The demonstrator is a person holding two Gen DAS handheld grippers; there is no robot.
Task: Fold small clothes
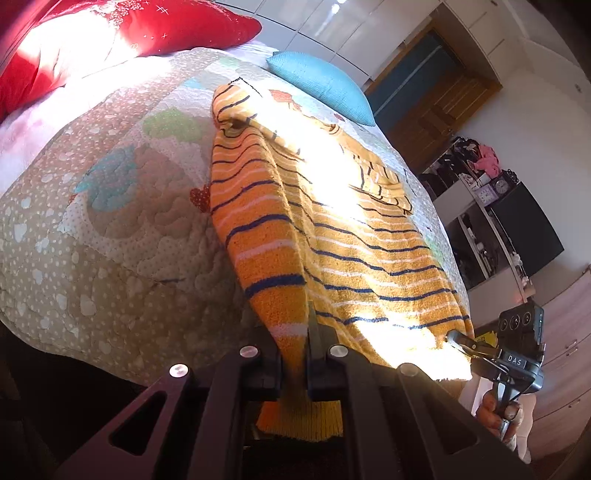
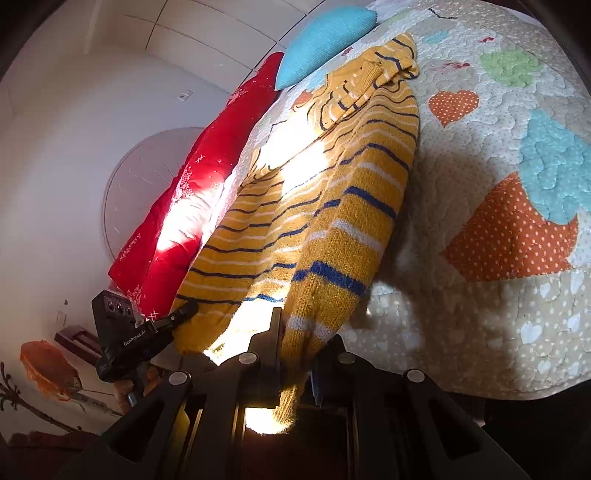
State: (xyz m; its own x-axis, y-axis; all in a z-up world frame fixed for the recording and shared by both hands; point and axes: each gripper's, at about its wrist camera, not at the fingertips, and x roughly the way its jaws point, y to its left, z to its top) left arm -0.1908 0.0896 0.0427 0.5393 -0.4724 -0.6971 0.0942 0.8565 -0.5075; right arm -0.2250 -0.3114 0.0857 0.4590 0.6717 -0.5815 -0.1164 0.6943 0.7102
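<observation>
Quilted patchwork bedspread (image 1: 92, 236) with hearts and white dots covers the bed, sunlit in patches; white wardrobe panels fill the upper part of the left wrist view and a dark shelf unit (image 1: 491, 221) stands at its right edge. Across the quilt lies a mustard sweater (image 1: 332, 229) with navy and white stripes, reaching from frame centre down to the bottom. The left gripper (image 1: 295, 354) is clamped on one lower corner of its hem, knit bunched between the fingers; the right gripper (image 2: 295, 350) pinches the other corner likewise. A red pillow (image 1: 110, 33) sits upper left, a turquoise cushion (image 1: 321, 81) beside the sweater's far end.
</observation>
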